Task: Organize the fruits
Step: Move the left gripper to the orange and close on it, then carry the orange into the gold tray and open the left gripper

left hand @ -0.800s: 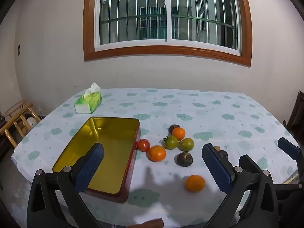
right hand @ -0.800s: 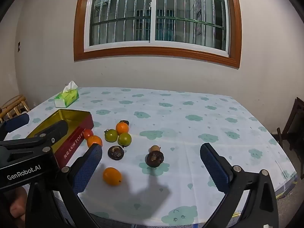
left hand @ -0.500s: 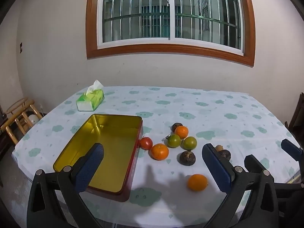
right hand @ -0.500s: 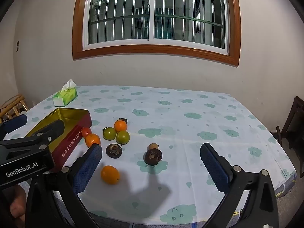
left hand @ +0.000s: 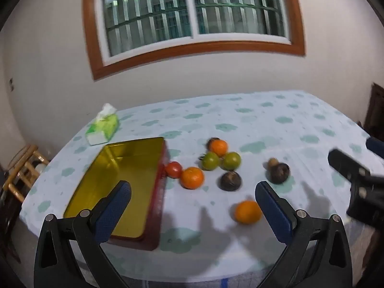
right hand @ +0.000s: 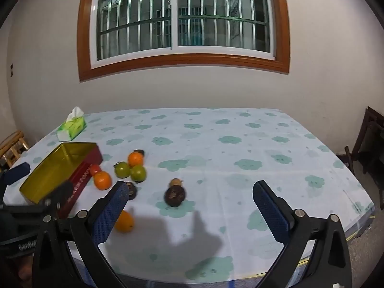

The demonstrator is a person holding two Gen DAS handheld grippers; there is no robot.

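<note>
Left gripper (left hand: 193, 193) jaws wide, nothing between the pads, hovering above the near table edge. Its left finger sits over the gold-lined tin (left hand: 120, 182), which stands empty on the left of the table (left hand: 276, 124). Just right of the tin: red tomato (left hand: 173, 169) touching its wall, orange (left hand: 192, 177) beside it, then two green fruits (left hand: 220, 160) with another orange (left hand: 218, 147) behind them, and a dark fruit (left hand: 230, 180) nearer. The lone orange (left hand: 247, 212) lies nearest, just inside the right finger.

Right gripper (right hand: 189, 194) also spread wide, empty. A second dark fruit (right hand: 175, 196) with a small brown one (right hand: 176, 182) behind it lies between its fingers, further out. Tissue pack (right hand: 71, 126) far left.
</note>
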